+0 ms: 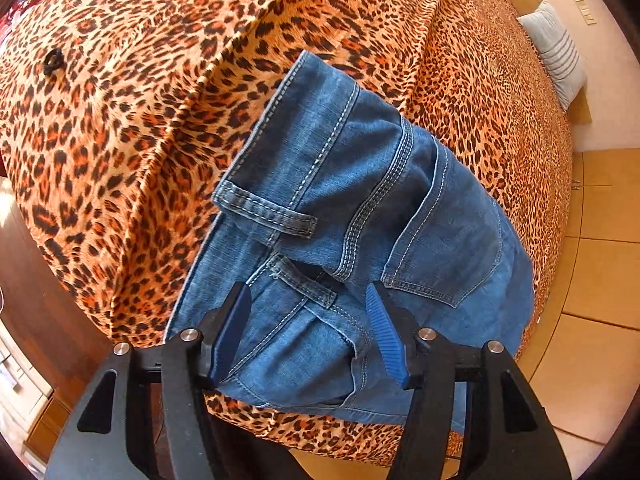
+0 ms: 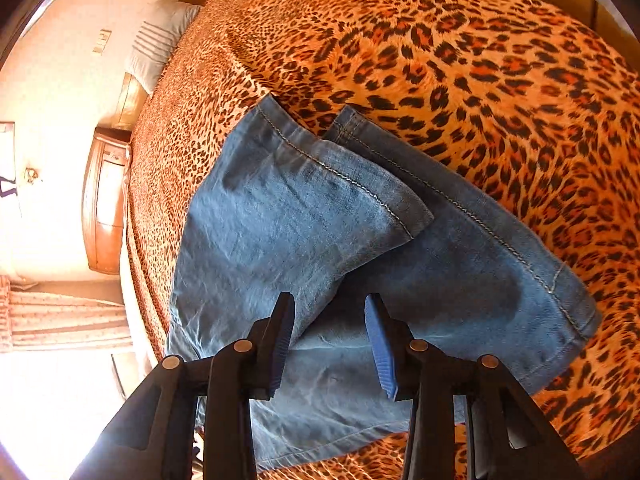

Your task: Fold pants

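Observation:
Blue jeans lie on a bed with a leopard-print cover [image 1: 140, 100]. The left wrist view shows their waist end [image 1: 360, 200], with belt loops and a back pocket, near the bed's edge. My left gripper [image 1: 308, 292] is open just above the waistband; denim lies between its blue pads [image 1: 384, 336], which do not press on it. The right wrist view shows the leg ends [image 2: 280, 220], one hem folded across the other on the cover [image 2: 480, 80]. My right gripper [image 2: 329, 298] is open over the legs, and its pads [image 2: 380, 348] stand clear of the cloth.
A striped grey pillow [image 1: 556, 52] [image 2: 156, 40] lies at the head of the bed. A wooden nightstand [image 2: 104, 204] and a curtain [image 2: 60, 320] stand beside it. Tiled floor [image 1: 600, 280] borders the bed. A small black object [image 1: 53, 60] sits on the cover.

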`<state>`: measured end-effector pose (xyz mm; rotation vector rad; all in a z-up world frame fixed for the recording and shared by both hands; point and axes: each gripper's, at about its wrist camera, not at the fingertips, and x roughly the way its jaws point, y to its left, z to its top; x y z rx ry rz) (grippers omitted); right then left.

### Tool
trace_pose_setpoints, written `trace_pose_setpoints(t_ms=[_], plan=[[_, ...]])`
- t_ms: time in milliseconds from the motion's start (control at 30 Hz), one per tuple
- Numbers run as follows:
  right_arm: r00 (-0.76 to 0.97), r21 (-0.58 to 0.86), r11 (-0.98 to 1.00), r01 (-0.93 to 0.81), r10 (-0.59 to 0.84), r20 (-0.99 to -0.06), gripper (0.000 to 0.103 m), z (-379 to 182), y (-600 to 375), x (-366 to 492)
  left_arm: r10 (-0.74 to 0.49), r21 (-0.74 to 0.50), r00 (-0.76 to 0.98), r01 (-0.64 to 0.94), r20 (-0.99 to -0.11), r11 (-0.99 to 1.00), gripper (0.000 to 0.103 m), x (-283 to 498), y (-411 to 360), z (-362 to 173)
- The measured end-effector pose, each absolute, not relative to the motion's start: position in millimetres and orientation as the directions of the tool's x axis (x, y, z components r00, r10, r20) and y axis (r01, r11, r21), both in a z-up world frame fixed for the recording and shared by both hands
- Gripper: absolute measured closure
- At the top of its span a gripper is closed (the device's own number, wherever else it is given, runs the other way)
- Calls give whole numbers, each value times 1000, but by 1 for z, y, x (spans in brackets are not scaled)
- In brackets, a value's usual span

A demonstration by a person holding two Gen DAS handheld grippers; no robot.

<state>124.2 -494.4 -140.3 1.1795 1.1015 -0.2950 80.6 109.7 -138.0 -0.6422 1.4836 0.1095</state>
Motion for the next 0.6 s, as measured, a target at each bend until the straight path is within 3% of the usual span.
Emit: trace_pose_setpoints(t_ms=[200,267,300,333,600], plan=[[490,592,318,740,349,-799,60,-159,-497,142,-251,-253,67,-469,-966,846,45,103,89,-163],[521,613,318,723,331,-787,73,-158,-499,149,-231,-241,78,-451,-970,859,66,112,85,-159],[522,608,332,722,317,-792,96,-155,-500,153,-252,-258,72,-433,-965,864,90,117,82,-156],[523,604,342,720,304,-796,100,-153,-504,155,-277,-277,64,-421,-959,863,94,120,80,-152],[687,765,395,509,349,-637,100,-71,-504,131,-317,-368,219,-264,-923,892,96,72,75,-65]])
